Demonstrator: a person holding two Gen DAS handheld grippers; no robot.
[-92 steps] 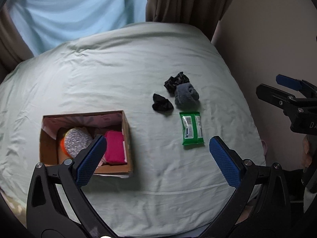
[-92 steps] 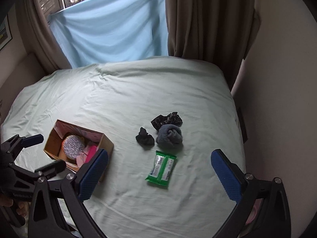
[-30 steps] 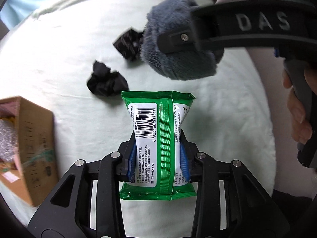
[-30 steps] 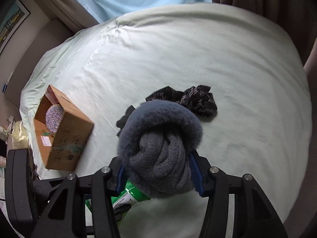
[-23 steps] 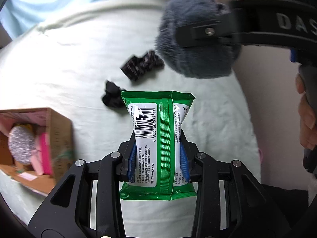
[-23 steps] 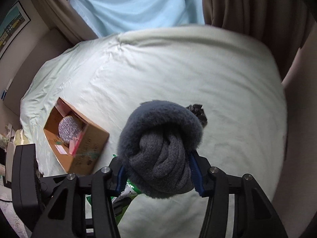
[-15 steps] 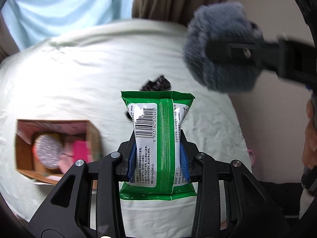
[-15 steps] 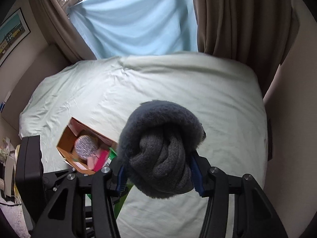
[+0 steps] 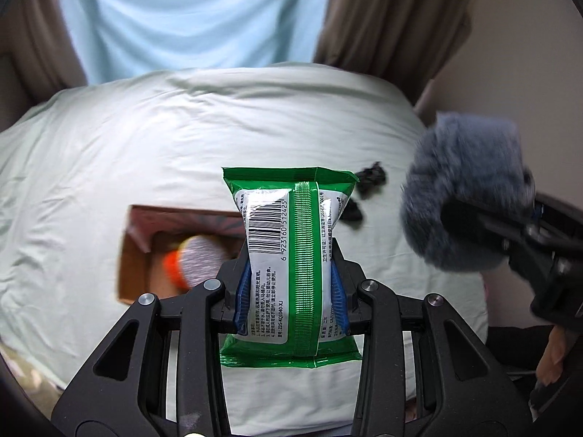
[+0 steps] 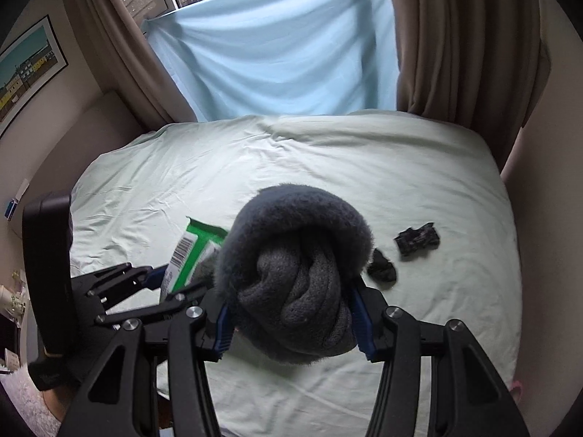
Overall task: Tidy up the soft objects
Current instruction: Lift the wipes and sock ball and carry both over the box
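Observation:
My left gripper (image 9: 290,293) is shut on a green pack of wipes (image 9: 289,251), held high over the bed. Its blue pads pinch the pack's waist. My right gripper (image 10: 291,322) is shut on a fluffy grey sock bundle (image 10: 297,276), also lifted; that bundle (image 9: 462,196) shows blurred at the right of the left wrist view. The wipes pack (image 10: 193,255) and the left gripper (image 10: 160,276) appear at the left of the right wrist view. An open cardboard box (image 9: 135,251) lies on the bed below, with a silver scrubber (image 9: 204,258) inside.
Two small black cloth pieces lie on the pale green bedsheet (image 10: 364,167): one patterned (image 10: 417,236), one plain (image 10: 382,270). Brown curtains (image 10: 462,43) and a light blue sheet (image 10: 277,51) hang behind the bed. A wall stands at the right.
Both grippers have risen well above the bed with their loads, pulling back from it. The box has slid from the left edge toward the middle of the left wrist view.

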